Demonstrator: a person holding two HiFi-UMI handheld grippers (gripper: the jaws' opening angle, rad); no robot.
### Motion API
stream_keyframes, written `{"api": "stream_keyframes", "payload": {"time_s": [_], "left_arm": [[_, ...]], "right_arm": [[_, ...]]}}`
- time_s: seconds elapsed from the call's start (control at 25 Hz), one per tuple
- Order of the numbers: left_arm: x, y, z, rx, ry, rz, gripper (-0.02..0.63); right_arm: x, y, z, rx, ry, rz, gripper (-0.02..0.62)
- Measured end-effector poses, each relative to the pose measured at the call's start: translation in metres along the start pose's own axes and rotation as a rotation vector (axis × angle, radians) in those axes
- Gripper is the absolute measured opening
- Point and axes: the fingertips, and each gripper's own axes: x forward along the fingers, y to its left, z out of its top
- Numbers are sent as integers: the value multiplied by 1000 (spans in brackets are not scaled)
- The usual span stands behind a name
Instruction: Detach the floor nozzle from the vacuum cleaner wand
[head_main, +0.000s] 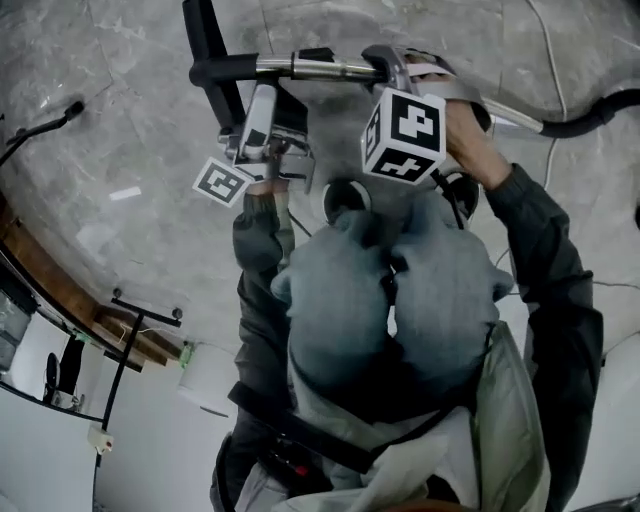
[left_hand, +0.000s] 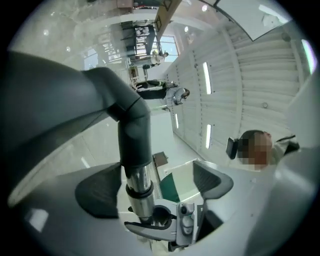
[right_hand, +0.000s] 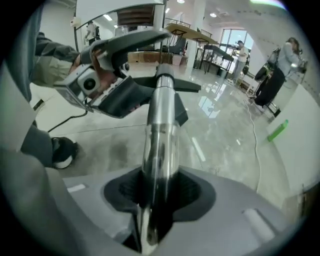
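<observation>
The chrome vacuum wand (head_main: 315, 67) lies level at the top of the head view and joins the black neck (head_main: 212, 72) of the floor nozzle (head_main: 215, 40). My left gripper (head_main: 262, 100) reaches it near that joint. In the left gripper view the wand (left_hand: 140, 187) and neck (left_hand: 135, 125) run between the pads (left_hand: 97, 192) of my left gripper (left_hand: 156, 186), which is open, with a gap on the right side. My right gripper (head_main: 395, 70) is farther along the tube. In the right gripper view my right gripper (right_hand: 160, 192) is shut on the wand (right_hand: 161, 130).
A black hose (head_main: 590, 115) trails off to the right over the glossy marble floor (head_main: 120, 130). A cable (right_hand: 256, 145) and a green bottle (right_hand: 277, 131) lie on the floor. People (right_hand: 282, 60) stand in the background. My shoe (right_hand: 62, 150) is at the left.
</observation>
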Motion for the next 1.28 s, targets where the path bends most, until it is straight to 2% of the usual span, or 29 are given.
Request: {"api": "stream_keyframes", "payload": {"time_s": [0.08, 0.16, 0.24, 0.28, 0.36, 0.48, 0.52, 0.6, 0.68, 0.72, 0.84, 0.92, 1.04, 1.2, 1.24, 1.28], "left_arm": [[7, -24, -28, 0, 132, 101, 577], [11, -56, -48, -27, 244, 154, 578], [12, -101, -54, -62, 267, 154, 578], [11, -125, -53, -54, 262, 151, 577], [7, -172, -41, -10, 173, 147, 577], [-10, -237, 3, 133, -67, 226, 568], [-14, -255, 16, 172, -110, 269, 538], [-13, -286, 35, 223, -134, 338, 337], [-4, -315, 48, 237, -150, 334, 107], [1, -332, 53, 245, -144, 307, 65], [9, -390, 66, 252, -105, 234, 64], [10, -435, 75, 276, -86, 237, 61], [15, -520, 87, 400, -89, 207, 60], [27, -638, 98, 610, -57, 92, 66], [30, -666, 99, 647, -37, 49, 69], [30, -691, 100, 673, -18, 10, 69]], "right_arm": [[-28, 18, -12, 4, 45, 35, 141], [-60, 36, -17, 13, 70, 72, 140], [-97, 53, -14, 24, 90, 88, 138], [-116, 61, -10, 30, 102, 95, 138], [-151, 75, 0, 45, 119, 108, 137], [-205, 99, 25, 50, 118, 135, 137], [-224, 105, 37, 54, 107, 143, 137], [-262, 107, 60, 80, 80, 152, 137], [-297, 102, 78, 120, 49, 138, 138], [-314, 98, 86, 140, 32, 122, 140], [-372, 91, 109, 188, 2, 87, 140], [-413, 92, 126, 210, -7, 85, 140], [-470, 84, 155, 217, -74, 11, 140], [-538, 60, 215, 160, -253, -205, 141], [-556, 55, 239, 146, -334, -233, 137], [-575, 56, 263, 142, -433, -209, 122]]}}
